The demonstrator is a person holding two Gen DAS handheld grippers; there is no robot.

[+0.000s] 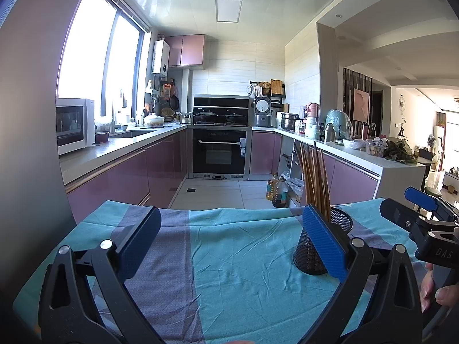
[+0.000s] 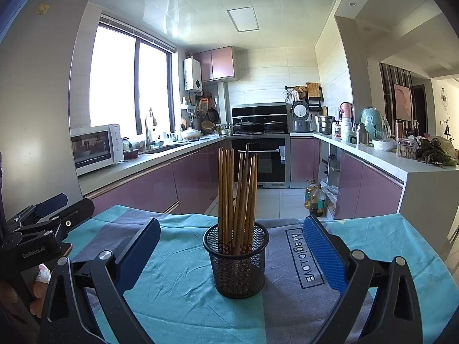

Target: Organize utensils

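Wooden chopsticks (image 2: pixel 237 197) stand in a round black mesh cup (image 2: pixel 237 261).

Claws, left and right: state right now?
Left claw: open, holding nothing; the mesh cup sits behind its right finger.
Right claw: open, holding nothing; the cup of chopsticks stands between its fingers, untouched.

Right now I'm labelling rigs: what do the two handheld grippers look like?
Both match: black angular frames with silver pivot bolts and flat blue textured pads on the fingers. The left gripper body reads "GenRobot.AI"; the right gripper body shows "DAS". No cables or sleeves visible.
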